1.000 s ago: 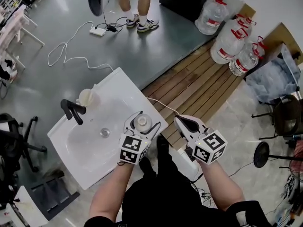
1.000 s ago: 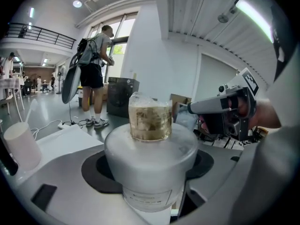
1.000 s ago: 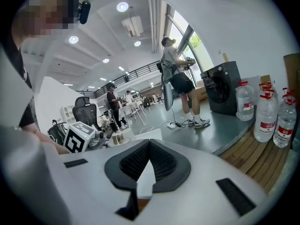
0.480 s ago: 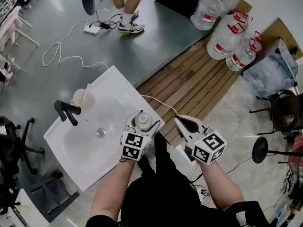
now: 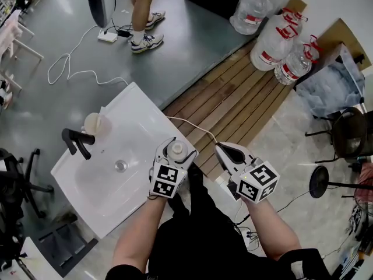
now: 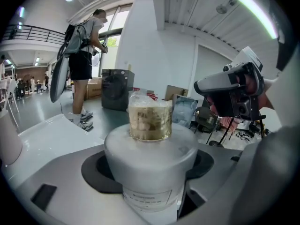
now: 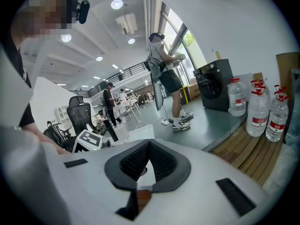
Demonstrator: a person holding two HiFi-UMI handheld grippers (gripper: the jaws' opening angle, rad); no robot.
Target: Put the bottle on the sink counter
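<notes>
Several water jugs (image 5: 270, 48) by wooden decking (image 5: 233, 98), white cable (image 5: 78, 71) toward perhaps a power strip (image 5: 106, 37).

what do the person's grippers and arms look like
Both the left gripper and right gripper have light grey plastic bodies, each carrying a white cube with black square markers. The jaws are lined with black ribbed rubber. No sleeves cover the forearms; the clothing is black.

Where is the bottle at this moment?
In the head view, the bottle is clamped in the left gripper, over the corner of the white sink nearest the person, across the basin from the black faucet.
</notes>
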